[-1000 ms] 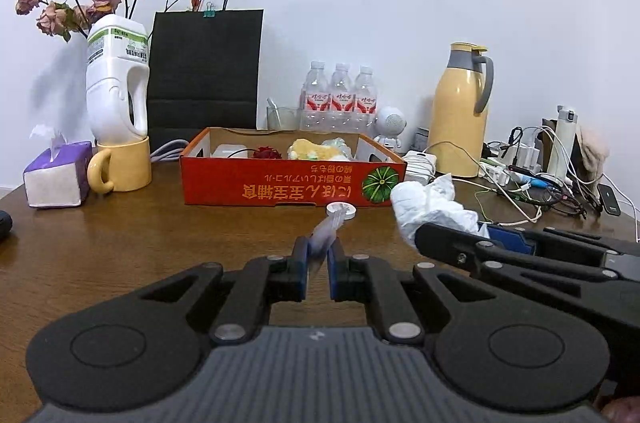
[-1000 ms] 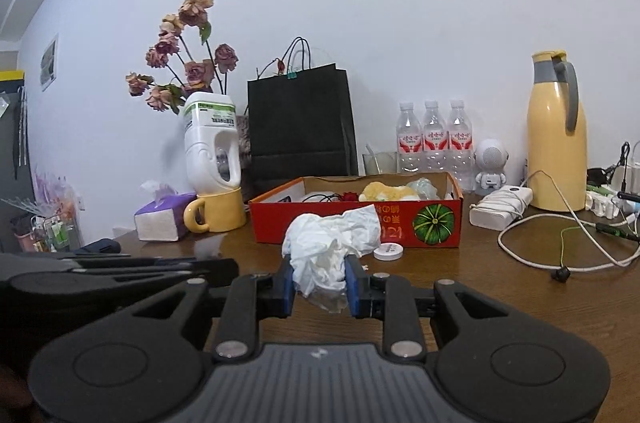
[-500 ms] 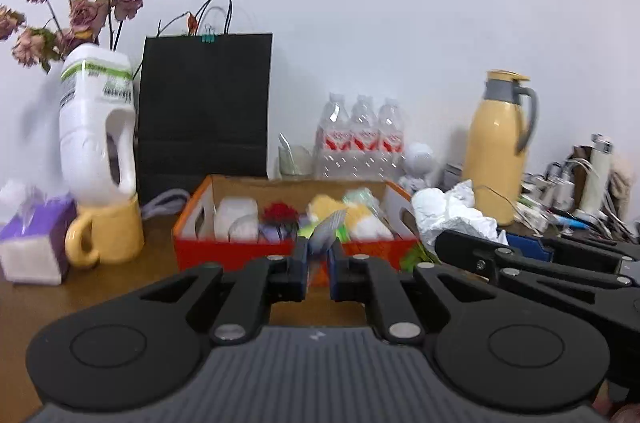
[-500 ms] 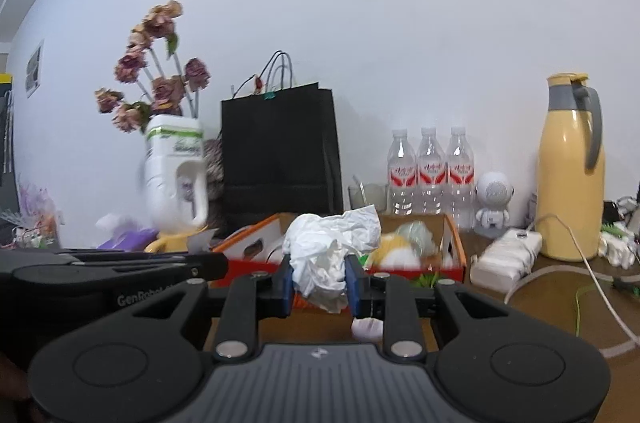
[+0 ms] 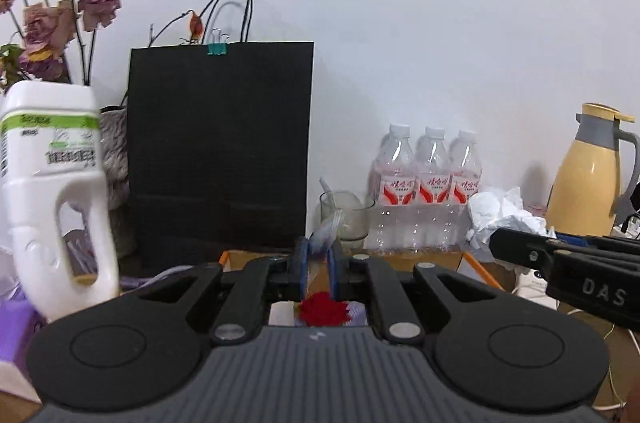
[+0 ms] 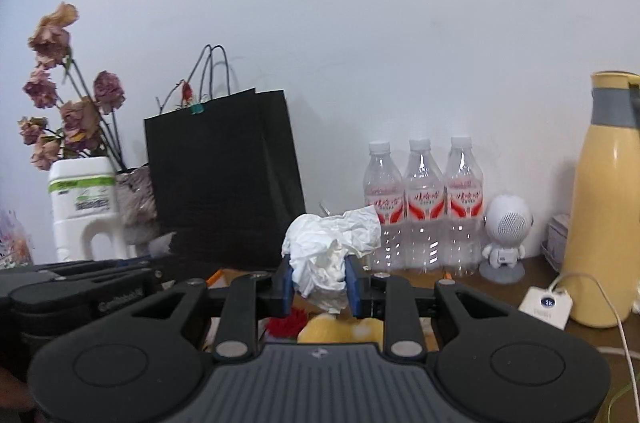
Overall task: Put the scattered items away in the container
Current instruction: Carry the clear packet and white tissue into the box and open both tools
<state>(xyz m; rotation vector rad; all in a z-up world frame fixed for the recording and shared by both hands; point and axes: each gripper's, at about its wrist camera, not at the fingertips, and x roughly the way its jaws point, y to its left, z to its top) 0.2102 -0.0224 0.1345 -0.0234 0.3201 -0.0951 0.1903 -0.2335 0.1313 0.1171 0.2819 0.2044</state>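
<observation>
My left gripper (image 5: 316,263) is shut on a small clear plastic wrapper (image 5: 326,233) and hangs over the orange cardboard box (image 5: 474,265). A red pompom (image 5: 322,309) lies in the box below it. My right gripper (image 6: 319,281) is shut on a crumpled white tissue (image 6: 332,243), also over the box; the tissue also shows in the left wrist view (image 5: 502,219). Below it lie a yellow item (image 6: 336,329) and the red pompom (image 6: 286,321). Most of the box is hidden by the grippers.
Behind the box stand a black paper bag (image 5: 220,147), three water bottles (image 5: 426,183), a glass (image 5: 346,215), a white jug with dried flowers (image 5: 56,199), a yellow thermos (image 6: 606,199) and a small white robot speaker (image 6: 506,239). A white charger with cable (image 6: 546,305) lies right.
Both grippers have moved forward from the table in front of the box to over the box, each still holding its item. The box front has dropped below both views.
</observation>
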